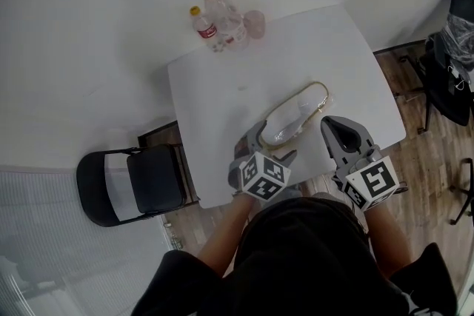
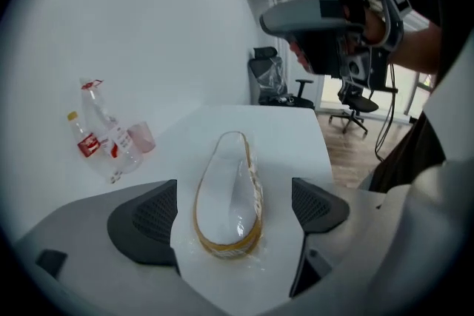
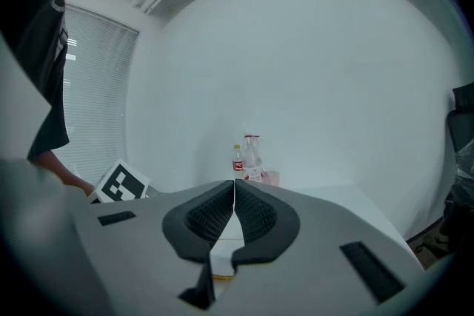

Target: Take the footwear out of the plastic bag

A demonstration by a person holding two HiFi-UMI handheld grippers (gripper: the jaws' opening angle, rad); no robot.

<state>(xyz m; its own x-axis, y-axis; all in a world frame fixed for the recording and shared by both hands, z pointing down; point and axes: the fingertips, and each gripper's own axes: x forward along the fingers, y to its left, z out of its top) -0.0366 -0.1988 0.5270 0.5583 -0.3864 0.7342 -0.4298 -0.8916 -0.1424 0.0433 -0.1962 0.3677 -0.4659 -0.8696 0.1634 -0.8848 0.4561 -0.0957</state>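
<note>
Likely trouble from here: closing the left gripper [image 1: 272,144] straight across the near end and pinching footwear [image 1: 296,115] and plastic bag [image 1: 324,95] together. Any pull would then drag the whole bundle over the table [image 1: 222,85] instead of parting the two. Cause, as judged: clear thin film lying close round the sole, with no loose flap obvious to catch. Second risk: nipping only a fold of film and slipping off. Third: tugging with nothing pinning the other end.

Left gripper: jaws spread wide, holding nothing, neither pad touching the bag. Right gripper [image 1: 335,128]: jaws pressed together, nothing between them, aimed almost level above the near table edge.

Footwear not yet out of the bag, lying flat, lengthwise along the line of the left gripper's reach. Near end of it just ahead of and below the gap between the open jaws, far end well ahead. Seen from the right gripper: low and to its left, only a sliver showing beneath the closed jaws. Bottles [image 1: 215,22] far ahead of both, well apart from the bag.
</note>
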